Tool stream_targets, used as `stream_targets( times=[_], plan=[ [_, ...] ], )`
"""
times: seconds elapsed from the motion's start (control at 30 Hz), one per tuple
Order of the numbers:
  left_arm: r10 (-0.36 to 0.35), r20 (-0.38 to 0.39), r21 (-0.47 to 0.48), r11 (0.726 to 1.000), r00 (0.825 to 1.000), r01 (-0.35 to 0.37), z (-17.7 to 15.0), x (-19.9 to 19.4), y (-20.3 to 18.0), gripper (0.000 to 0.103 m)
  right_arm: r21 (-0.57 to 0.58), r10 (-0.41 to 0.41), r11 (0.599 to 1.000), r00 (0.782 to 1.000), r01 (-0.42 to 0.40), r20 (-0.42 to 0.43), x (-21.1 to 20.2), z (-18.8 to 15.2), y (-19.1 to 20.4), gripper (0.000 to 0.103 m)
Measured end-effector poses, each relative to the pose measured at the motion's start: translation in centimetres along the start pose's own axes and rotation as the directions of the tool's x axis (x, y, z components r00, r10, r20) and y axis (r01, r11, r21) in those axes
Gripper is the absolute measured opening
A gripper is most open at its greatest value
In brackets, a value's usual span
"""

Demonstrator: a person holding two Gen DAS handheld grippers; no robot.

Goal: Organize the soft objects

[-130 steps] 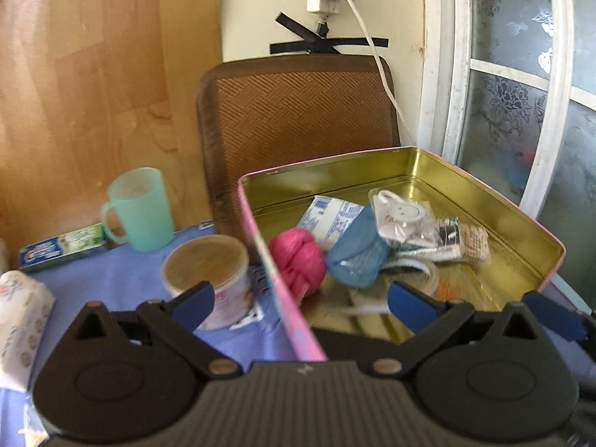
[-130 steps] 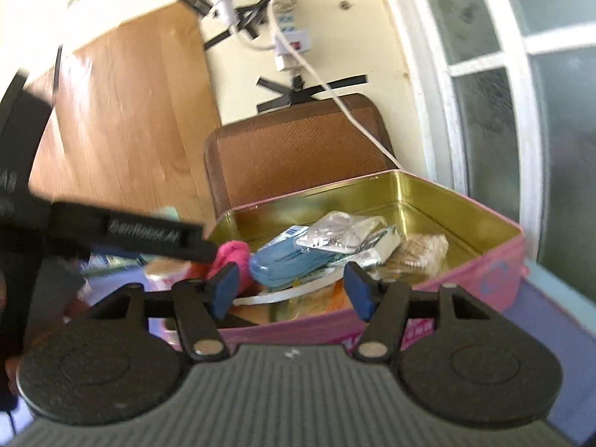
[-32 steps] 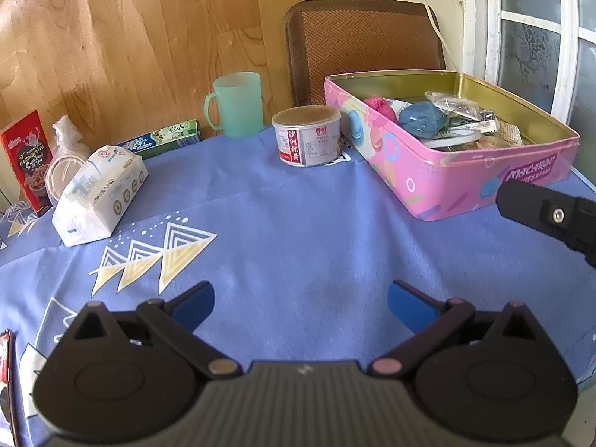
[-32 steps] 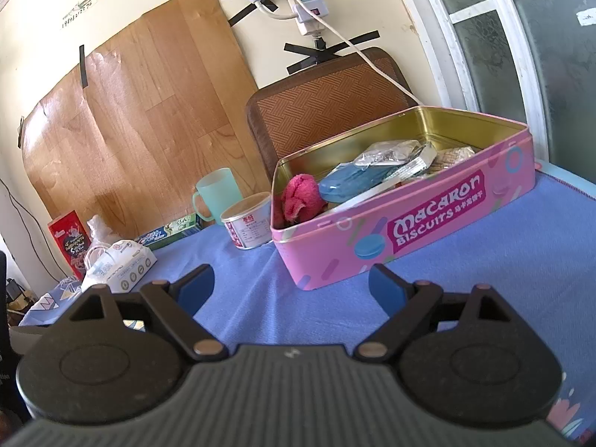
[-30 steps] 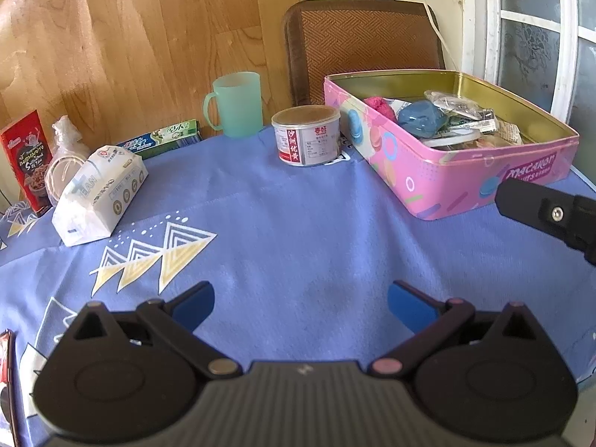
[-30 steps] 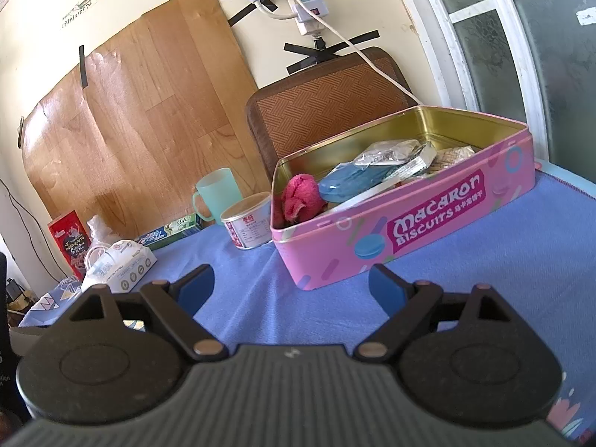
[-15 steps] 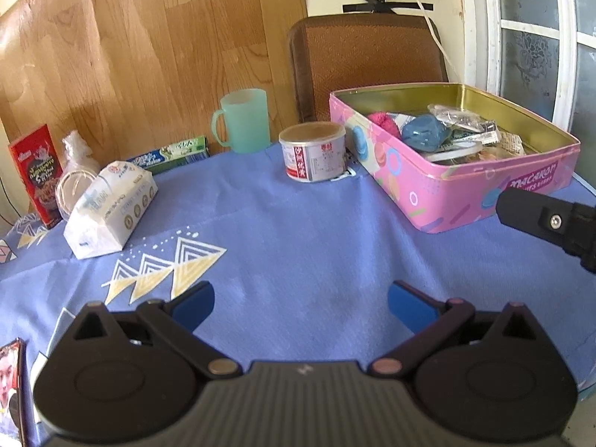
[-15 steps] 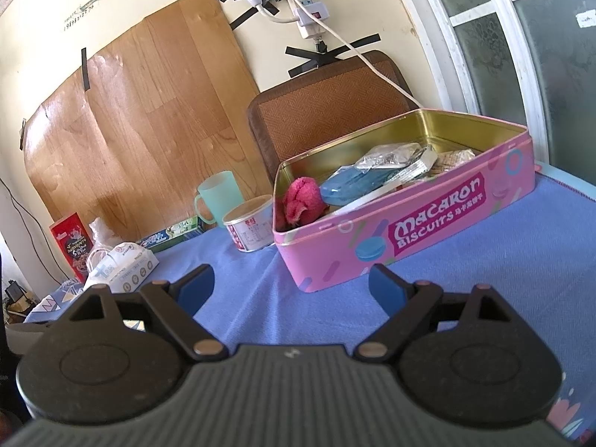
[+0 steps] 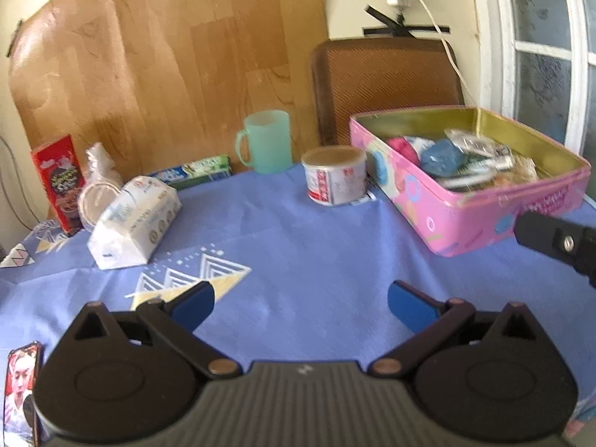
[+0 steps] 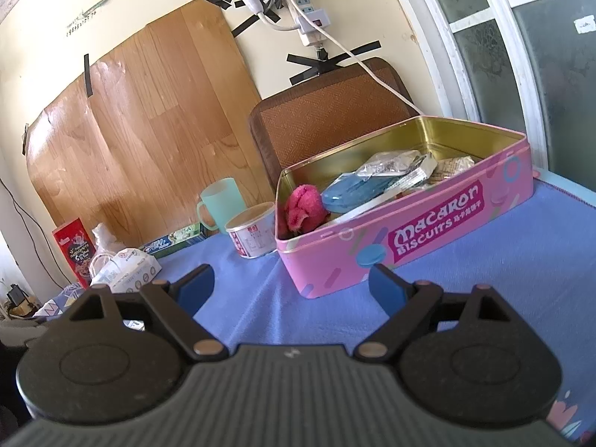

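Both claws hang spread wide and empty above the blue worktop (image 9: 298,246). From the left wrist view, the left claw (image 9: 300,303) points across bare cloth, and the right claw (image 10: 288,285) faces a pink tin (image 10: 428,231) just ahead of it.

Soft things already lie inside the open tin: a pink bundle (image 10: 303,212) at its near corner, a blue pouch (image 10: 354,188) beside it, and crinkled clear packets behind them. A white tissue pack (image 9: 136,219) lies on the worktop well apart from the tin, on the left side.

Judging from this, the sorting is partly done and neither claw has anything in hand. The tissue pack looks like the likeliest soft thing left, so the next move probably calls for the left claw to swing left and close gently around it.

Readable writing: the tin's side says "Macaron Biscuits". A small white tub (image 9: 335,177) beside the tin carries red characters too blurred to read. A red box (image 9: 59,182) and a green carton (image 9: 193,169) bear print too small to make out.
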State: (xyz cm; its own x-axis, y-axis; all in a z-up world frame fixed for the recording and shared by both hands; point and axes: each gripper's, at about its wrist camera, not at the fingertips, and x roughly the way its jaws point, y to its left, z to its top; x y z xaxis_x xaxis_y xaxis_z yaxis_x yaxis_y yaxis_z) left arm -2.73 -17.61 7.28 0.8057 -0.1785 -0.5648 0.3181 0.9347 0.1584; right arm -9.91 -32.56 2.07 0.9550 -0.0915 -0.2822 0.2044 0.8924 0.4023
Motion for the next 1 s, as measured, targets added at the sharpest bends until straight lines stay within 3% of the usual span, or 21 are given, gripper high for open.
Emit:
stream_targets(
  times=[0.4, 0.7, 1.0],
  plan=[
    [0.085, 0.113, -0.054, 0.995, 0.990, -0.079, 1.1, -2.1, 1.1, 0.103, -0.009, 0.007, 1.000, 1.000, -0.007, 0.008, -0.4, 0.1, 0.4, 0.092],
    [0.003, 0.024, 0.000, 1.000, 1.000, -0.003, 0.7, -1.5, -0.1, 0.103, 0.002, -0.011, 1.000, 1.000, 0.011, 0.027, -0.9, 0.3, -0.2, 0.092],
    [-0.028, -0.035, 0.038, 0.999, 0.999, 0.030, -0.3, -0.7, -1.0, 0.103, 0.011, -0.015, 1.000, 1.000, 0.015, 0.009, -0.6, -0.1, -0.6, 0.092]
  ],
)
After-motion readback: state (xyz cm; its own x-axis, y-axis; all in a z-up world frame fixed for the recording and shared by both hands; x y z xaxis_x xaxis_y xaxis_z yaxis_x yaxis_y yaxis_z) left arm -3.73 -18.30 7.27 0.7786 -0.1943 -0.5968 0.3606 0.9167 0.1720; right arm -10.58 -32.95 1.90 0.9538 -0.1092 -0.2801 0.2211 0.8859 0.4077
